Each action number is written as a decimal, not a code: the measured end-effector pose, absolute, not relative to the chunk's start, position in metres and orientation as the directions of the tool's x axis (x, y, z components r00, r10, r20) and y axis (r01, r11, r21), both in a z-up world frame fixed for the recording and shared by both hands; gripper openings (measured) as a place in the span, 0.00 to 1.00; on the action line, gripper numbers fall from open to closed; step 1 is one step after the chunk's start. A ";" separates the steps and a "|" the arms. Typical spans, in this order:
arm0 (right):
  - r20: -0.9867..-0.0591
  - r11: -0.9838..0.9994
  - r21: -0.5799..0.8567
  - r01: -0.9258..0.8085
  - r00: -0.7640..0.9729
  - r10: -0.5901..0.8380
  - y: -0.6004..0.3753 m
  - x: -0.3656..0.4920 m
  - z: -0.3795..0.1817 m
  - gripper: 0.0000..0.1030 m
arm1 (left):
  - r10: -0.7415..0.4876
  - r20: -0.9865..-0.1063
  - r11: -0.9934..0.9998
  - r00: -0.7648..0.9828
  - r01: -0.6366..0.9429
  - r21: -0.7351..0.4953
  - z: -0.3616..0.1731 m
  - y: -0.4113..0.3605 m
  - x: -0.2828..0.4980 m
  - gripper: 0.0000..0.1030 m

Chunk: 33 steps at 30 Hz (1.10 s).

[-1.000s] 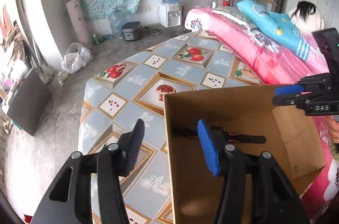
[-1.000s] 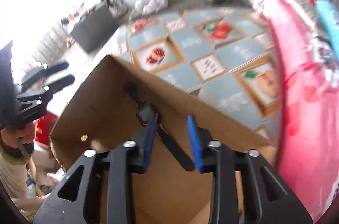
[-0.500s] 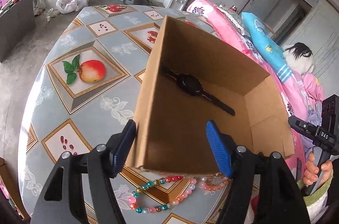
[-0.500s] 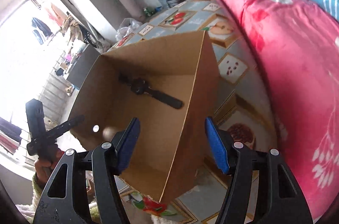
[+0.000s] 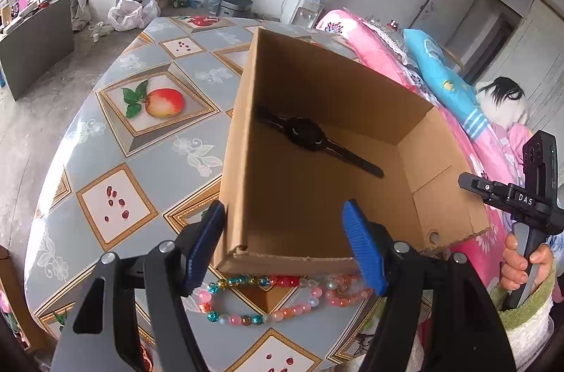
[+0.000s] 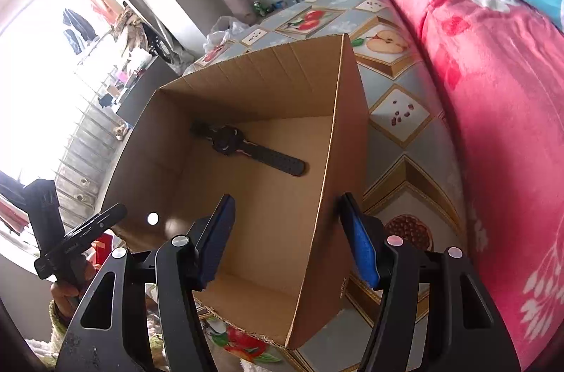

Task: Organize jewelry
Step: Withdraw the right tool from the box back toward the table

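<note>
An open cardboard box (image 5: 246,125) stands on the table; it also shows in the right wrist view (image 6: 349,111). A black wristwatch (image 5: 310,137) lies flat on its floor, also seen in the right wrist view (image 6: 243,148). A bracelet of pink, teal and red beads (image 5: 268,299) lies on the table against the box's near wall. My left gripper (image 5: 285,248) is open and empty, above the near wall and the beads. My right gripper (image 6: 285,234) is open and empty, its fingers either side of the box's right wall.
The table wears a grey-blue cloth with fruit pictures (image 5: 155,104). A bed with a pink blanket (image 6: 493,72) runs along the table's far side. The table's edge drops to a concrete floor (image 5: 31,97) on the left.
Both grippers have pulled back and up from inside the box. The watch stays on the box floor. The bead bracelet has come into the left wrist view.
</note>
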State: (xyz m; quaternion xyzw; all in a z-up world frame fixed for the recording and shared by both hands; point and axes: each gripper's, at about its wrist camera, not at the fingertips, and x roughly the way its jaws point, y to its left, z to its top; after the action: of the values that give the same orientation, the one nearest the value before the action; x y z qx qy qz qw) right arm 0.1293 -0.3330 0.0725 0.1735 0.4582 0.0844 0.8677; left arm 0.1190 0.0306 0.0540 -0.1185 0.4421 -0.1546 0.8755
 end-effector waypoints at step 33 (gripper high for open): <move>-0.749 0.959 0.284 0.006 0.625 0.218 -0.292 0.014 0.058 0.68 | -0.065 -0.814 0.991 0.577 0.136 0.018 0.001 0.021 0.065 0.78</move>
State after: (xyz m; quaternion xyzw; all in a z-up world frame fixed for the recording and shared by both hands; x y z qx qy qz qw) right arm 0.0135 -0.2919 0.0577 0.1308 0.4289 0.0594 0.8919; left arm 0.0654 0.0211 0.0014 0.0391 0.4562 -0.0566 0.8872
